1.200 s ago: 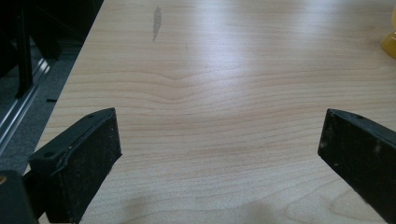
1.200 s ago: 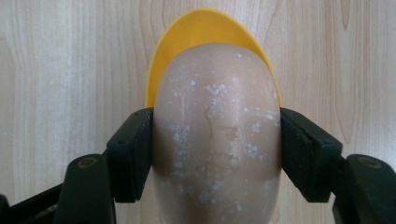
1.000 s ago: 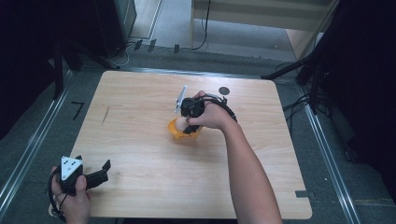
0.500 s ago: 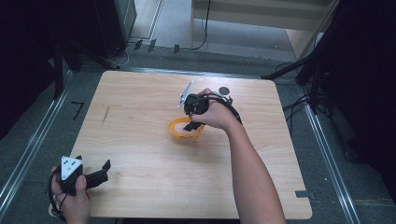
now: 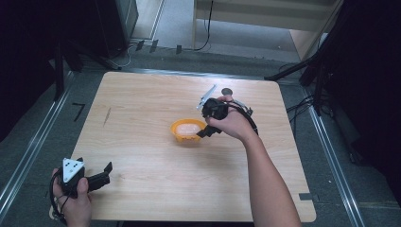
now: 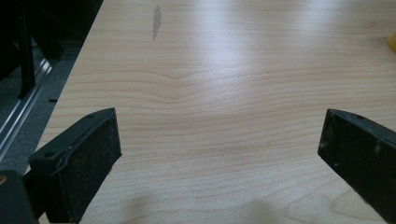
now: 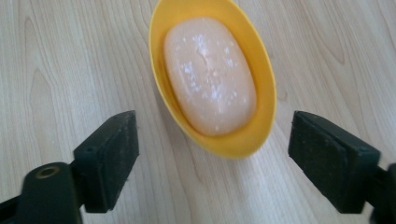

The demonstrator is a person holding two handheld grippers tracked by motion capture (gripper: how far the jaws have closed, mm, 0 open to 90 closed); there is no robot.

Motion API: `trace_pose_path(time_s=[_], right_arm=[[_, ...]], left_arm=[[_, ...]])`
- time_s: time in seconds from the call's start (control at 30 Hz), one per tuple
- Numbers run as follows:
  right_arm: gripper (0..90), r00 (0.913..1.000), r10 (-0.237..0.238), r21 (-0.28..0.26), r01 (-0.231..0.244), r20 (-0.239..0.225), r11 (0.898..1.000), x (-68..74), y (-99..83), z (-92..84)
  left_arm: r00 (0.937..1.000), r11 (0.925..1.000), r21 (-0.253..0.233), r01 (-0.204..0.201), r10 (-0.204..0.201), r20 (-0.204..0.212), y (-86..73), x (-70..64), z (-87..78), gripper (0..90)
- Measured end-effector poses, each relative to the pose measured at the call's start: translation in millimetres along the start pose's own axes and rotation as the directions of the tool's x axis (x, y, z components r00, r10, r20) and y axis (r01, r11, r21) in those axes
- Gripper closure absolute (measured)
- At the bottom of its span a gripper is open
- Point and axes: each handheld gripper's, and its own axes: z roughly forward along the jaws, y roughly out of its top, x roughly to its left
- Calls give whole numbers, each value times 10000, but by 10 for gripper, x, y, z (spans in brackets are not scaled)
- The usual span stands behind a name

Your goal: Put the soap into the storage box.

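A yellow oval soap dish [image 5: 182, 137] holding a pale pink soap bar [image 5: 189, 126] sits near the middle of the wooden table [image 5: 142, 104]. My right gripper [image 5: 204, 133] hovers just right of the dish, tilted down toward it. In the right gripper view the dish [image 7: 233, 144] and the soap [image 7: 210, 74] lie ahead of my right gripper [image 7: 215, 123]. Its jaws have just been opening and stand apart, their pads clear of the dish. My left gripper [image 5: 106, 174] rests open at the table's near left corner over bare wood [image 6: 219, 126].
A small dark round object [image 5: 227, 91] lies on the table behind the right hand. A dark streak [image 5: 107, 116] marks the wood at the left. Metal rails run along the floor on both sides of the table. The table's near edge is close to the left hand.
The right gripper has pulled away to the right off the dish and its jaws have opened. The soap now lies uncovered in the dish. The left hand has stayed put.
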Motion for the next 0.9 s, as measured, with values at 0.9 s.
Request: trace_pose_path(time_s=[0.9], right_arm=[[0,9803,1915,-698,-1879,489,9797,81,-841,-196]], left_arm=[[9997,9998,104,-194,195,-127,4,-24,13,0]])
